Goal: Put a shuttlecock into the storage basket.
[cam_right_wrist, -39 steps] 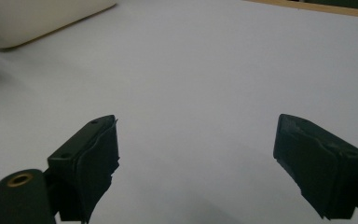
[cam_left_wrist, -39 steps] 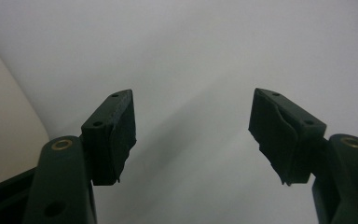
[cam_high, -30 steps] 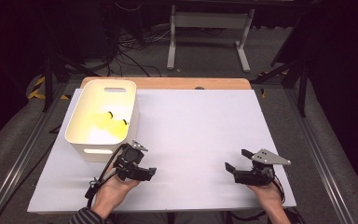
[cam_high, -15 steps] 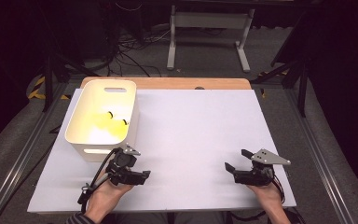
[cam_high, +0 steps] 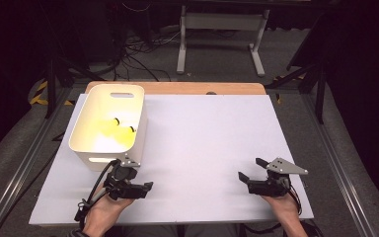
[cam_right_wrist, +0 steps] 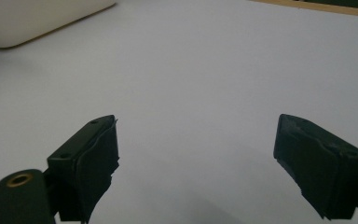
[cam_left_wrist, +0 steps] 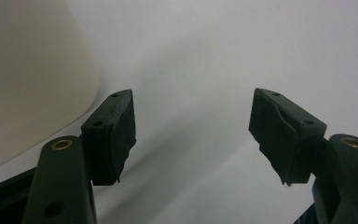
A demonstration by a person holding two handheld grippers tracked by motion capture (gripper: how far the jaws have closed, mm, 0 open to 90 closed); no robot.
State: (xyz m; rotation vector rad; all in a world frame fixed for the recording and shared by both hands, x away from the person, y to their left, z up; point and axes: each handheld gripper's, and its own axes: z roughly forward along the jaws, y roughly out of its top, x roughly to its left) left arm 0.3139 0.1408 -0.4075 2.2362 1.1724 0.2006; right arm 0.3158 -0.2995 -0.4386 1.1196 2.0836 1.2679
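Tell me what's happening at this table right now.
A person holds a two-jaw claw in each hand over a white board. The left claw hovers open and empty just in front of the white plastic bin, which holds small yellow pieces with black marks. The right claw hovers open and empty at the board's near right side. Nothing is gripped.

A white sheet (cam_high: pixel 212 148) is spread over the table (cam_high: pixel 177 88). A white bin (cam_high: pixel 86 143) is set on it at ten o'clock.
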